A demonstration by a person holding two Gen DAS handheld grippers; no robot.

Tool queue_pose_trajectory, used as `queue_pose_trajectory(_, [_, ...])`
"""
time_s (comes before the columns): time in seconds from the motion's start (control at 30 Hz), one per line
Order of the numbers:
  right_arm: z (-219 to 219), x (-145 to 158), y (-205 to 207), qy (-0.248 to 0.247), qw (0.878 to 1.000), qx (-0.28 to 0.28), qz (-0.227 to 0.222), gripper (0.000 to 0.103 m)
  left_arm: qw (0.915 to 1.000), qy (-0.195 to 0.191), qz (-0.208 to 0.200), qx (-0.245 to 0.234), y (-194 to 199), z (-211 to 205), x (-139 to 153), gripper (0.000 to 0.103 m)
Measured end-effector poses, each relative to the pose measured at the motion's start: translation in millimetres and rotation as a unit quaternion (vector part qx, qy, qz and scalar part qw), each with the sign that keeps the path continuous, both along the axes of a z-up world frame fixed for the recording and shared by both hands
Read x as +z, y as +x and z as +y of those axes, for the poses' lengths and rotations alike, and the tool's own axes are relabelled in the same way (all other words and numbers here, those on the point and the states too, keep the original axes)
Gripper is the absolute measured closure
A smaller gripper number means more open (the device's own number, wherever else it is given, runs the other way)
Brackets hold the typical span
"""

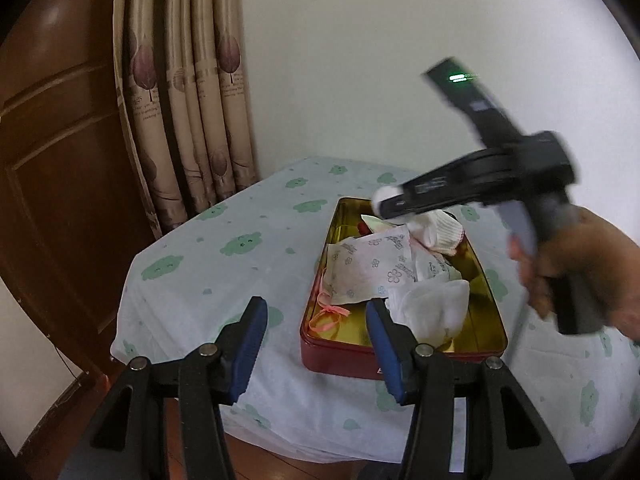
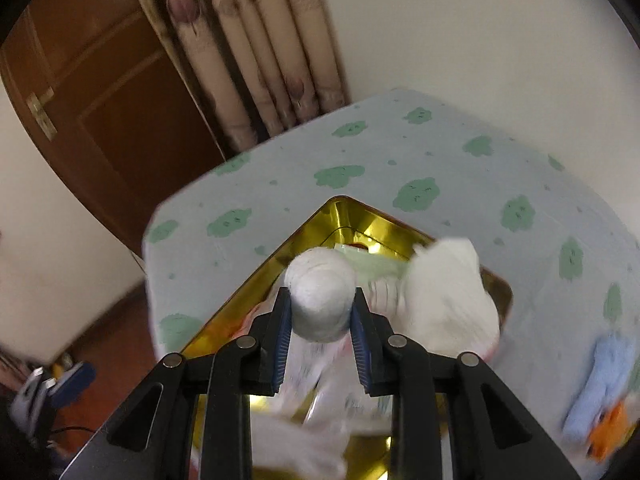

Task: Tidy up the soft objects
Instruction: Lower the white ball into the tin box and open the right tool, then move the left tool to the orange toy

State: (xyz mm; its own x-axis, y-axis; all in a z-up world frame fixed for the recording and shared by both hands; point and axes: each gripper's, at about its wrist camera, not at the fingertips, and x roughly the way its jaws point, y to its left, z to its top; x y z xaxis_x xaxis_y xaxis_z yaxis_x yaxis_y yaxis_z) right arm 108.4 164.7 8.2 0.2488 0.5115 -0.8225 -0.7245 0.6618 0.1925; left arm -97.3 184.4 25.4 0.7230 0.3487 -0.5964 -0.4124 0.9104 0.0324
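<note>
A red tin [image 1: 340,354] with a gold inside [image 2: 256,280] lies on the table. It holds flower-printed sachets [image 1: 368,264], a white sock [image 1: 436,312], a second white sock [image 1: 440,232] [image 2: 444,300] and a pink ribbon [image 1: 332,314]. My left gripper [image 1: 315,304] hangs open over the tin's near end, with nothing between its blue pads [image 1: 248,344]. A hand holds my right gripper [image 1: 390,202] [image 2: 321,294] above the tin's far end. It is shut on a rolled white sock [image 2: 322,300], which bulges out between the fingers.
A pale cloth with green cloud prints [image 1: 224,280] [image 2: 400,152] covers the table. A light-blue soft thing with an orange part [image 2: 600,392] lies on the cloth right of the tin. A patterned curtain [image 1: 192,100] and a brown door [image 1: 60,160] stand behind the table's far left corner.
</note>
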Motion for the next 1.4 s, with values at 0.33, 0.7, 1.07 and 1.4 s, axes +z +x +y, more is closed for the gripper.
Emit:
queue_pose_trajectory(0.33, [38.5,-25.6,23.8,-0.062,0.998,0.016,-0.009,0.074,0.9996,-0.026,0.004,0.001,1.4,11.3,-1.9,0.050])
queue_pose_trajectory(0.7, [37.2,-27.8,22.7,-0.047,0.999,0.003,-0.013,0.046,0.9994,-0.033,0.006,0.009,2.2,13.1,-2.7,0.050])
queue_pose_trajectory(1.07, [-77.9,21.3,-41.2,0.079,0.990,-0.083,-0.082,0.031,0.9998,-0.018,0.003,0.013,0.9,7.4,-1.8,0.050])
queue_pose_trajectory(1.4, [-323.9,-20.2,-118.8,-0.051,0.951,-0.285,-0.104,0.025,0.9997,0.023,0.003,-0.006,-2.0,-14.9,0.4,0.050])
